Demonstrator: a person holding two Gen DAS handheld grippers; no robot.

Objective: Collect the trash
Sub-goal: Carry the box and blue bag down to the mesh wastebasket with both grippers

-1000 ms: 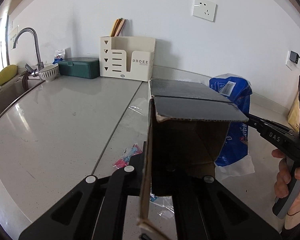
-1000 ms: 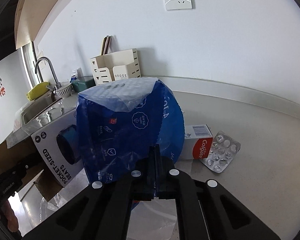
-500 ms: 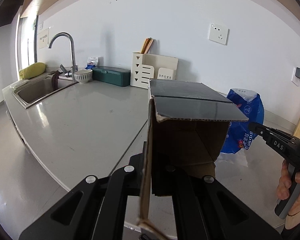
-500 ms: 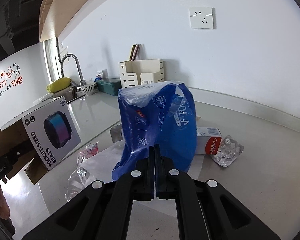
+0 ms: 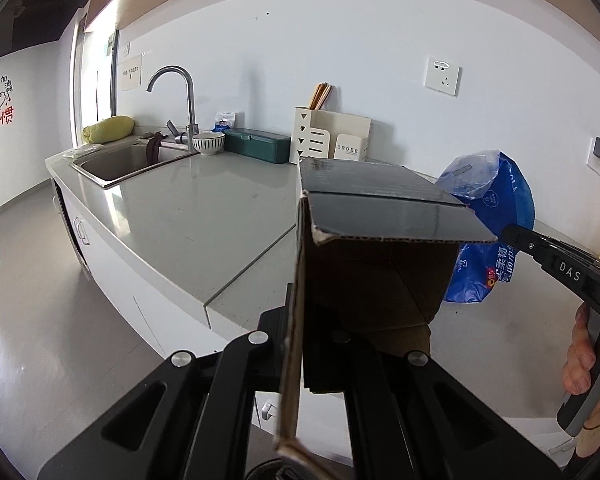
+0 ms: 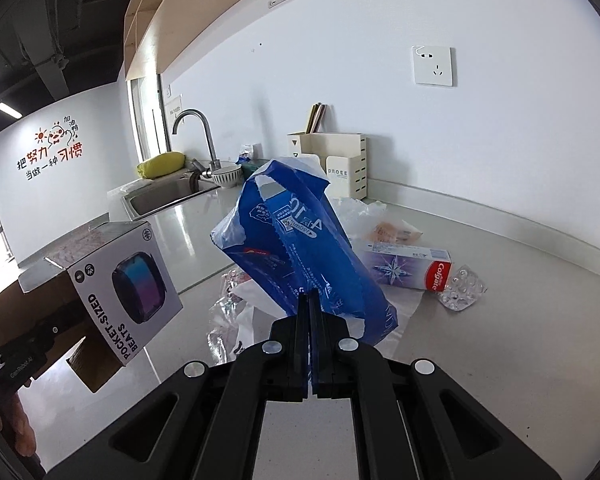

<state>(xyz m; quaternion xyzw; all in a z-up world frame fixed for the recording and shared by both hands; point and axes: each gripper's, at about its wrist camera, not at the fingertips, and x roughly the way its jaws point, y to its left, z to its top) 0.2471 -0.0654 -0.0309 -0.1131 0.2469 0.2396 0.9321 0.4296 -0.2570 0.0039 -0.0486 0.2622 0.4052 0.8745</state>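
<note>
Above the counter point(image 6: 500, 320), the left gripper point(image 5: 300, 360) pinches a box point(image 5: 380, 240) flap, the right gripper point(image 6: 310, 320) a blue bag point(image 6: 300, 240); either thin hold might slip.

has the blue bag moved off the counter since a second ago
Yes. The blue bag, pinched in the right gripper, has lifted up and away from the toothpaste box.

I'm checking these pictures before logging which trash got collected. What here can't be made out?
- Left wrist view: the open brown cardboard speaker box hides the left tongs' tips and the counter behind.
- Right wrist view: the crumpled blue plastic bag covers the wrappers behind it.
- Clear blister pack: too small to tell whether pills remain.
</note>
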